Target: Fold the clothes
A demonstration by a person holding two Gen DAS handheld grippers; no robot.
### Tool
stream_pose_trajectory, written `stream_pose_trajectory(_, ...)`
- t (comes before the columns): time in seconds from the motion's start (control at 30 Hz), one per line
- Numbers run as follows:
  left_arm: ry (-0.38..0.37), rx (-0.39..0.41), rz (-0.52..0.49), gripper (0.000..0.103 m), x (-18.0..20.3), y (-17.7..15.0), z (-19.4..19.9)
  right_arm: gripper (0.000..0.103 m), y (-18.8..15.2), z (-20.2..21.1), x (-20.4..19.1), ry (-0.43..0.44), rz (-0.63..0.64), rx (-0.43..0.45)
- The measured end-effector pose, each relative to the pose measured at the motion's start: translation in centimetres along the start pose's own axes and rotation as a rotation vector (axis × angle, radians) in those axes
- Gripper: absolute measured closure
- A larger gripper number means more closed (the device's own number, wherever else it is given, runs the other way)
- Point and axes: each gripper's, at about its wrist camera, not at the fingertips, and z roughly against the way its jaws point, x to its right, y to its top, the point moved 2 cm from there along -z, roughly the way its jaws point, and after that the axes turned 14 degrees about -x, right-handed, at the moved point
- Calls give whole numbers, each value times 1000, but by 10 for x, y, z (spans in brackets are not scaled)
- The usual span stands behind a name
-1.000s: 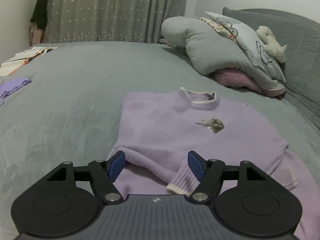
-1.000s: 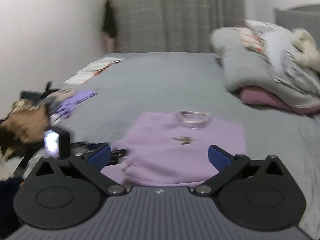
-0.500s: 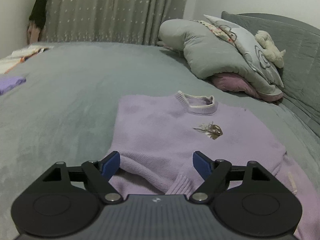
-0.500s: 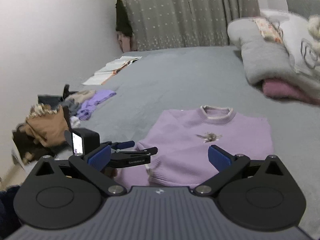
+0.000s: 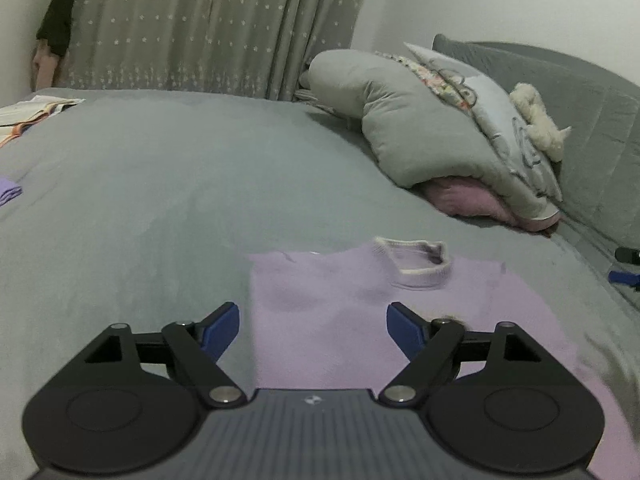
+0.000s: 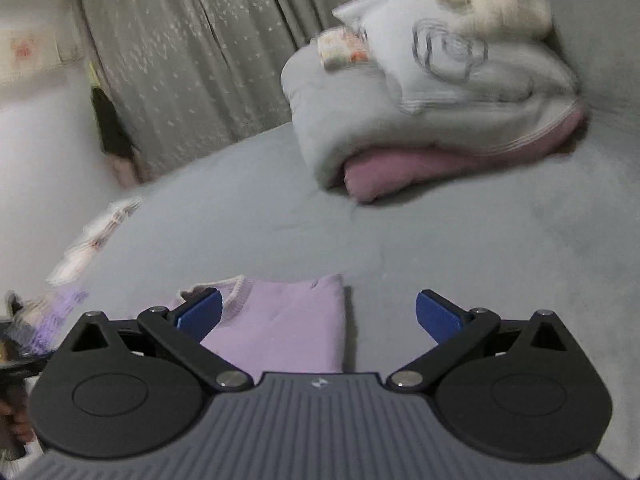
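Observation:
A lilac sweater (image 5: 360, 312) with a white-edged collar (image 5: 416, 264) lies flat on the grey bed (image 5: 160, 184), sleeves folded in. My left gripper (image 5: 313, 330) is open and empty, low over the sweater's left part. In the right wrist view the sweater (image 6: 288, 328) shows its right shoulder edge. My right gripper (image 6: 318, 314) is open and empty above that edge, its left finger (image 6: 198, 314) over the collar area. The view is blurred.
A pile of grey bedding on a pink pillow (image 5: 460, 136) with a plush toy (image 5: 536, 120) lies at the bed's far right by the grey headboard (image 5: 580, 92). Papers (image 5: 28, 112) and a purple garment (image 5: 8, 192) lie at the left. Curtains (image 5: 208, 28) hang behind.
The left gripper moved forward over the sweater and let go of the sleeve cuff. The right gripper swung right and forward to the sweater's right shoulder edge.

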Motion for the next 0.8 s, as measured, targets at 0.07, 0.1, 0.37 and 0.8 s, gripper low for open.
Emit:
stream_pose_trajectory(0.07,-25,-24,5,22,-13,7,-14,24,2,-19,5,11,-4,-18)
stream_pose_trajectory(0.1,-37,-36,7,22,-19,10,-20,26,2,-28,8,17,-6,-27)
stream_pose_trajectory(0.37,-117,-107,-17,22,-50,37,-74,27,8,-104,28,63,-23,-100)
stream_pose_trajectory(0.8,-167,-198,-40,75,-24,52,-122,84,14,-152,30,124,2,-172)
